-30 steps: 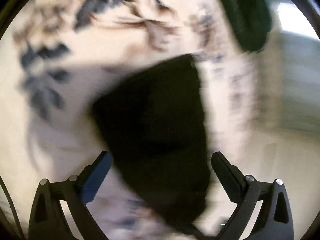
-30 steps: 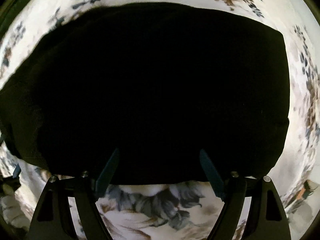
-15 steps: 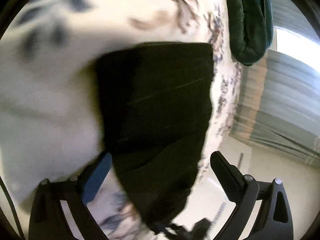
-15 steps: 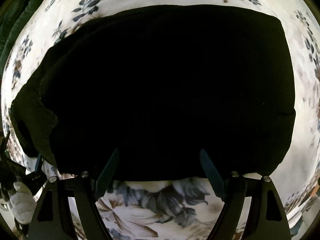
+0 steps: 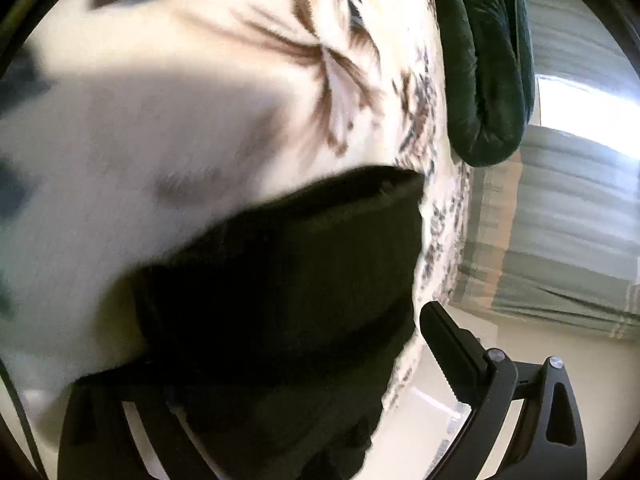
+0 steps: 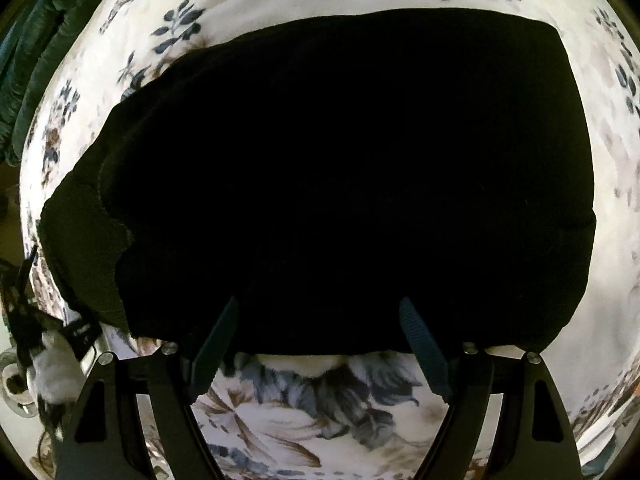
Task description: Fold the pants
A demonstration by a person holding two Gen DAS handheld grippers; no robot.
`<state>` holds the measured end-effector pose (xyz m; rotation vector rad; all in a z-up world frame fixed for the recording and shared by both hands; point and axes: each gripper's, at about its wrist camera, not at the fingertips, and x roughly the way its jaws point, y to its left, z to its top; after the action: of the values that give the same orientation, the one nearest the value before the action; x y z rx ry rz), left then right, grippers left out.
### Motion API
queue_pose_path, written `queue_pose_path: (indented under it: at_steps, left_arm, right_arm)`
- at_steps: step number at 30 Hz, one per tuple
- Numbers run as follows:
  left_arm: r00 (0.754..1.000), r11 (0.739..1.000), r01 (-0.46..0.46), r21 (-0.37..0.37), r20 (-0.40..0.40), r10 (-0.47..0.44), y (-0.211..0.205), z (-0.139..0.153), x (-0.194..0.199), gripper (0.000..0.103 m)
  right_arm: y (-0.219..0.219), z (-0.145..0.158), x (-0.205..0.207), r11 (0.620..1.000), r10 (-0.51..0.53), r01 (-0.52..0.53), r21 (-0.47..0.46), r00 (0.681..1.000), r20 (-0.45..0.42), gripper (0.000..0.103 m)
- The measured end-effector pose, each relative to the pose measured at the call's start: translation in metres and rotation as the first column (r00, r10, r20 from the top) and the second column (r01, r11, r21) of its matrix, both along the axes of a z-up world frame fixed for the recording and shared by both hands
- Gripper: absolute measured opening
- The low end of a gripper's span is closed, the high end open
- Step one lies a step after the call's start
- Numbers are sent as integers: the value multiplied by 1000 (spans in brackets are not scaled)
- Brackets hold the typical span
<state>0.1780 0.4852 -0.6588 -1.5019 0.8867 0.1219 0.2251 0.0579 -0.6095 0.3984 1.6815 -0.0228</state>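
The black pants are laid flat in a wide folded slab on a floral blanket, with a looser layered edge at the left. The cloth is judged soft, thick and limp: it is expected to sag if lifted at one point, so it is best taken at corners or along a hem. The right gripper is held wide open, its tips over the near edge, nothing pinched. The left gripper is also spread wide, one finger hidden by cloth; no grip is seen.
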Motion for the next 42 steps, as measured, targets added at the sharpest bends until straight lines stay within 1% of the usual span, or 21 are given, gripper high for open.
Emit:
queue_pose_path:
  at_steps: [2, 3, 5, 7, 10, 13, 16, 19, 21, 23, 24, 25, 27, 28, 29, 30, 31, 33, 36, 38, 42]
  left_arm:
    - [1000, 999, 7, 44, -2, -6, -6, 3, 9, 95]
    - [1000, 996, 24, 84, -8, -23, -10, 10, 13, 72]
    - [998, 990, 57, 130, 15, -60, -15, 25, 12, 41]
    - [995, 974, 93, 209, 12, -98, -21, 48, 15, 33]
    - [984, 919, 158, 361, 15, -175, -39, 89, 18, 30]
    - [957, 816, 224, 533, 37, -286, -80, 148, 19, 28]
    - [905, 699, 280, 658, 63, -421, -146, 204, 20, 27]
    - [808, 598, 377, 707, 64, -585, -239, 227, 14, 25]
    - [746, 536, 451, 714, 27, -665, -300, 218, 17, 24]
    - [689, 427, 512, 746, -59, -723, -369, 194, 13, 24]
    - [652, 339, 546, 766, -135, -746, -406, 173, 9, 24]
    - [637, 288, 564, 774, -186, -748, -426, 160, 9, 23]
    - [582, 113, 607, 787, -343, -737, -473, 117, 0, 23]
    - [539, -65, 627, 776, -492, -684, -504, 90, -3, 23]
    - [505, -217, 621, 753, -596, -624, -527, 73, -6, 24]
    - [495, -328, 588, 740, -649, -577, -543, 65, -11, 25]
    - [500, -399, 565, 722, -684, -531, -553, 64, -15, 25]
    - [505, -413, 577, 705, -705, -498, -558, 69, -17, 25]
    - [488, -379, 619, 688, -715, -501, -567, 90, -17, 25]
    - [496, -337, 628, 701, -695, -521, -574, 108, -15, 25]
    - [503, -328, 631, 703, -692, -518, -589, 131, 1, 26]
  right_arm:
    - [-10, 2, 1, 1000, -5, 5, 12, 1000, 2, 85]
    - [-13, 3, 1, 1000, -5, 5, 18, 1000, 1, 85]
    - [-18, 8, -5, 1000, -9, 9, 29, 1000, 5, 85]
    - [-13, 11, -19, 998, -28, 28, 48, 999, 15, 85]
    - [-26, 17, -24, 994, -66, 63, 90, 997, 37, 85]
    - [-52, 33, -39, 984, -127, 116, 137, 989, 76, 84]
    - [-92, 50, -53, 970, -209, 192, 149, 972, 108, 85]
    - [-141, 61, -68, 945, -312, 292, 148, 941, 134, 85]
    - [-186, 66, -85, 923, -378, 361, 133, 915, 139, 85]
    - [-229, 70, -102, 900, -434, 421, 114, 891, 133, 85]
    - [-251, 69, -111, 888, -459, 450, 94, 880, 125, 85]
    - [-274, 70, -120, 875, -485, 478, 83, 867, 117, 85]
    - [-309, 70, -134, 861, -509, 507, 53, 855, 99, 85]
    - [-322, 69, -136, 857, -514, 514, 30, 852, 96, 85]
    - [-337, 71, -140, 857, -514, 515, 15, 853, 96, 85]
    - [-347, 72, -141, 859, -509, 512, 2, 855, 100, 85]
    - [-359, 75, -143, 864, -500, 503, -7, 859, 109, 85]
    - [-370, 79, -141, 880, -470, 475, -17, 874, 127, 85]
    - [-385, 89, -138, 904, -419, 427, -13, 893, 166, 85]
    - [-386, 95, -134, 908, -405, 418, -25, 893, 196, 85]
    - [-402, 117, -134, 914, -399, 405, 31, 883, 247, 85]
